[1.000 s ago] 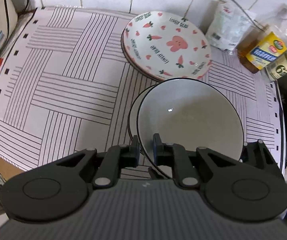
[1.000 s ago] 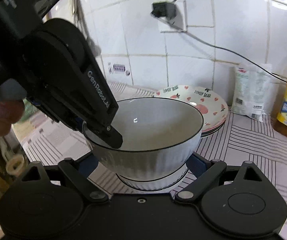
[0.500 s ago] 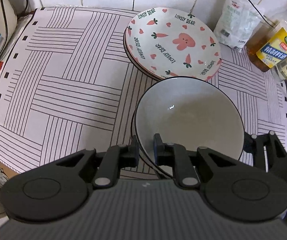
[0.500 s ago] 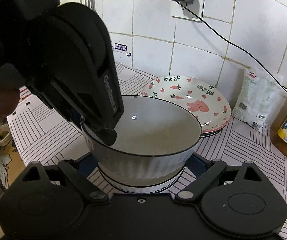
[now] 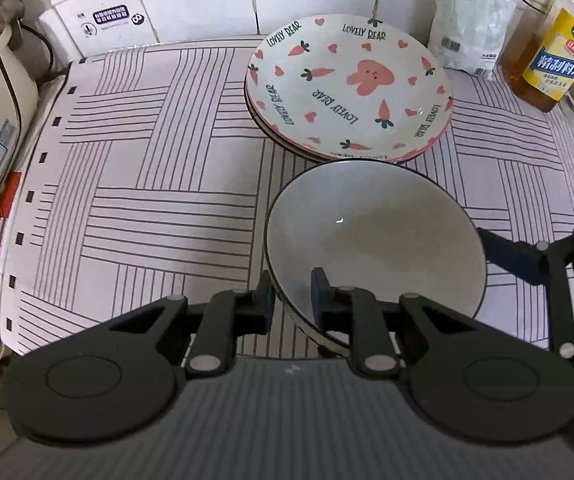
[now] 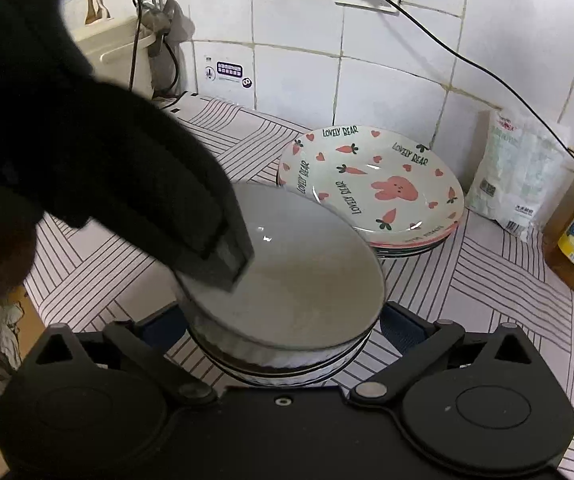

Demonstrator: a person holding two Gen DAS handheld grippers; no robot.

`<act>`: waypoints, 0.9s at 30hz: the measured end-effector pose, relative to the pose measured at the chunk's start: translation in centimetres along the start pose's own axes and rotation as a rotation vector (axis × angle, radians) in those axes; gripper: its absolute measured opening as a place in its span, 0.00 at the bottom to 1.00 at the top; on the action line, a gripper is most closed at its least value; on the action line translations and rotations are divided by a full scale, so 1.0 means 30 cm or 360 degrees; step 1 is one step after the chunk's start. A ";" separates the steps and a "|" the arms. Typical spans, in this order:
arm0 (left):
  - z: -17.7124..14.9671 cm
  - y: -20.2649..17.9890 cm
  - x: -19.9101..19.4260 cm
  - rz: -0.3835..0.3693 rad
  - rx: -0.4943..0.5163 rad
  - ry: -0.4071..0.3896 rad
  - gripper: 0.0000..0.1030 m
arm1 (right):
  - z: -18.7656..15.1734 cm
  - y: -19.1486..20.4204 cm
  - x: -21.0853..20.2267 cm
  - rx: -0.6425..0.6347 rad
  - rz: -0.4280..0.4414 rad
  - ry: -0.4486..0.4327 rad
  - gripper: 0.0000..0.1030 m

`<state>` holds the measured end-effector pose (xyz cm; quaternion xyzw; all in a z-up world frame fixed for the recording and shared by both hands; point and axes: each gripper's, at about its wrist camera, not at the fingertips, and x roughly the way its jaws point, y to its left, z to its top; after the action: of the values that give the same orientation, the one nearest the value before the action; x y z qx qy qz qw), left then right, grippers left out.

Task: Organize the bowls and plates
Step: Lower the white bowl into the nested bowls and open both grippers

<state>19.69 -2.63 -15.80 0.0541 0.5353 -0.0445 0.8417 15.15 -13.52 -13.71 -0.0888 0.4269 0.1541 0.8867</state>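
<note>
Left wrist view: the left gripper (image 5: 291, 295) is seen with its jaws opening, a small gap showing at the rim of the white bowl (image 5: 375, 240) that passes between them. The bowl sits directly ahead, nested on a stack. Beyond it the carrot-print plates (image 5: 347, 88) are stacked, at least three judged by their edges.

Right wrist view: the right gripper (image 6: 283, 330) is spread wide and opening, its pads flanking the bowl stack (image 6: 287, 360) without pressing. Two bowls at least are counted. The glazed ceramic is judged stiff, slippery, breakable and fairly heavy; the rim is the best hold.
</note>
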 end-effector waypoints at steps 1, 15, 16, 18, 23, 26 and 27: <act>0.000 0.002 0.002 -0.0005 -0.0001 0.0004 0.16 | -0.003 0.002 0.000 -0.0018 -0.0005 -0.0006 1.00; -0.014 0.087 0.015 -0.0234 -0.0143 0.0093 0.23 | -0.055 0.040 -0.020 0.0031 -0.0103 -0.0042 1.00; -0.017 0.090 0.005 -0.0256 -0.0146 0.0087 0.27 | -0.061 0.043 -0.027 0.0048 -0.0113 -0.0052 1.00; -0.024 0.100 -0.023 -0.0300 -0.0145 0.0066 0.35 | -0.070 0.050 -0.042 0.0082 -0.0123 -0.0072 1.00; -0.053 0.122 -0.102 -0.0389 -0.0105 -0.0042 0.40 | -0.102 0.083 -0.090 0.0151 -0.0162 -0.0138 1.00; -0.080 0.145 -0.135 -0.0445 -0.0100 -0.0106 0.41 | -0.131 0.105 -0.114 0.0192 -0.0184 -0.0187 1.00; -0.088 0.158 -0.140 -0.0461 -0.0099 -0.0126 0.43 | -0.143 0.112 -0.119 0.0206 -0.0191 -0.0206 1.00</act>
<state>16.18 2.49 -12.89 -0.0517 0.5049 -0.1508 0.8483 8.75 -12.32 -13.65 -0.0467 0.3716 0.0782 0.9239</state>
